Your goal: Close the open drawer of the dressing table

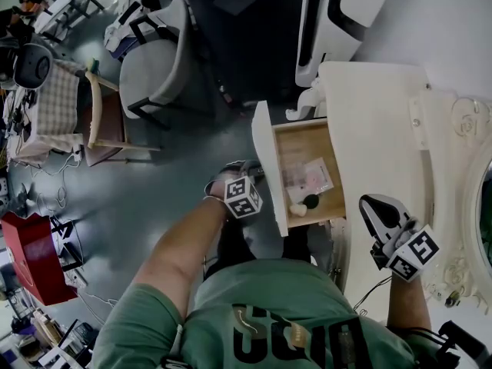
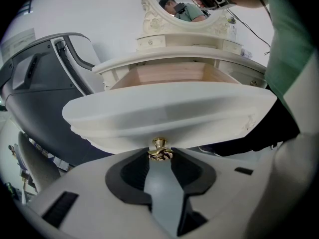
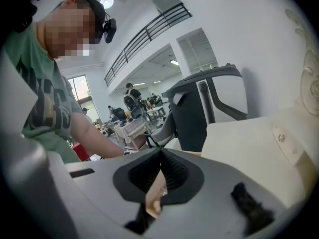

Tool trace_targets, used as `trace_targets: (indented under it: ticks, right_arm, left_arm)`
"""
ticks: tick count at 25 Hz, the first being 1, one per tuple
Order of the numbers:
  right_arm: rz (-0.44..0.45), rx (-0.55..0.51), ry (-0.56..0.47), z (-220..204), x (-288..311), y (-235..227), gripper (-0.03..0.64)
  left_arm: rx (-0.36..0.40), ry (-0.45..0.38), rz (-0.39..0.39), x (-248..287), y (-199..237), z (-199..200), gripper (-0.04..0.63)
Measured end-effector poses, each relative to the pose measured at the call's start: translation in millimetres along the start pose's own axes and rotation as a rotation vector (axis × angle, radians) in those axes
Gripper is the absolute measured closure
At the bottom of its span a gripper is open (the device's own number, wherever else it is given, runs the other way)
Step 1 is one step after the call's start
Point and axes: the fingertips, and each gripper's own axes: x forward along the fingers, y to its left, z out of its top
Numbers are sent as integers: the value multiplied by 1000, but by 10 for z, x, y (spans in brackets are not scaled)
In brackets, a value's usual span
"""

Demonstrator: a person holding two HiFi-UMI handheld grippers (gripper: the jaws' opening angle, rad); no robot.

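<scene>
Drawer (image 1: 270, 167) stands open. Left claw (image 2: 160, 158) clamped on gold knob (image 2: 159, 145) of drawer front. Right claw (image 3: 160, 154) pinched together, empty, above white tabletop (image 1: 377, 129).

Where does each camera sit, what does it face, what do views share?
Head view: on the head, looking down on the open drawer; forearms, left gripper, right gripper show.
Left gripper view: faces the drawer front, jaws gripping its knob.
Right gripper view: faces the room across the tabletop; torso shows.
Shared: the drawer, first two.
</scene>
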Motion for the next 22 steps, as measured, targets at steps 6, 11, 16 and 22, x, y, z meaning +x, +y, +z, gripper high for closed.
trace_targets:
  ticks: [6,11,16,22]
  right_arm:
    - [-5,16,-9,-58,-49,1,606]
    - [-14,19,-16,-73,-95,-18,606]
    - [-22,25,-20,-114,-139,-51,606]
    - [-31,30,-21,-162,-201,-77,606]
  left_arm:
    - [5,1,-4,35,-17,54,454]
    - [9,0,-6,63,-17,117,454]
    - [12,-3,-8,109,-20,191,454]
    - [20,-4,-12,166,-37,271,454]
